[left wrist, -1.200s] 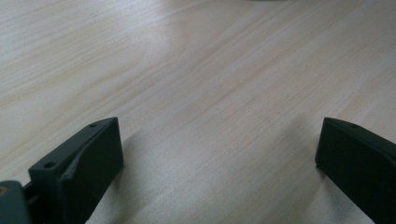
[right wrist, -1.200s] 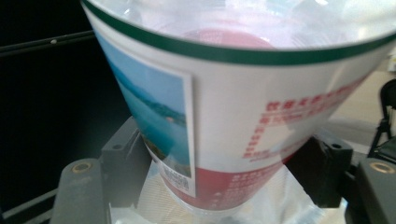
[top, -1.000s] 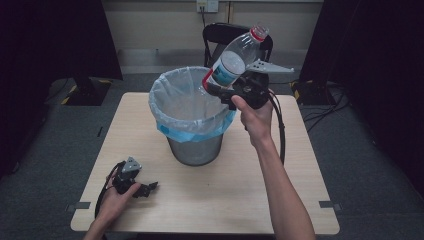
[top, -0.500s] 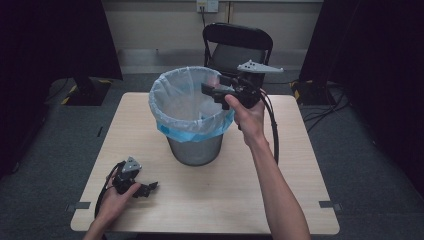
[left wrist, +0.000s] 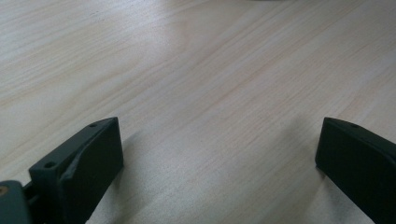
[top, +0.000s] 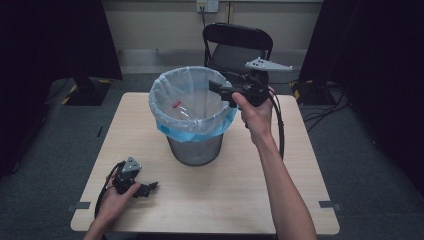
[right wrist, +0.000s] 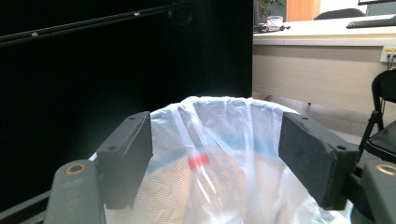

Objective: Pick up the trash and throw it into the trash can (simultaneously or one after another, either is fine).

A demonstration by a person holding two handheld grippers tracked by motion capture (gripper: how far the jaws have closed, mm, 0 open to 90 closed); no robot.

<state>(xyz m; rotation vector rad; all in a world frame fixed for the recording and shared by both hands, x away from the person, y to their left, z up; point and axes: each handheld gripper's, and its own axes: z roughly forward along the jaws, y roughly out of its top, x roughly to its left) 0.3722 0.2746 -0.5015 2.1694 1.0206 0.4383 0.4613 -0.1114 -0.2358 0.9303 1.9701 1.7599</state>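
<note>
Now your right gripper [top: 216, 86] hangs released over the bin [top: 194, 145], jaws just widened, the bottle [right wrist: 198, 161] below them; your left gripper [left wrist: 215, 158] rests spread.

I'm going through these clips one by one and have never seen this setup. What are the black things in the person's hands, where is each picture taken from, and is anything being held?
There is no robot here. A person holds a two-jaw tool in each hand. The high view looks down on a wooden table from above the person's side. The left hand-held gripper rests on the table near the front edge; its own camera looks along its open jaws at bare wood. The right hand-held gripper hangs over the rim of a waste bin lined with a clear bag. Its jaws have just been opening and nothing is between them. Its camera looks past the jaws into the bag, where a clear bottle with a red cap lies. A folding chair stands behind the table.
</note>
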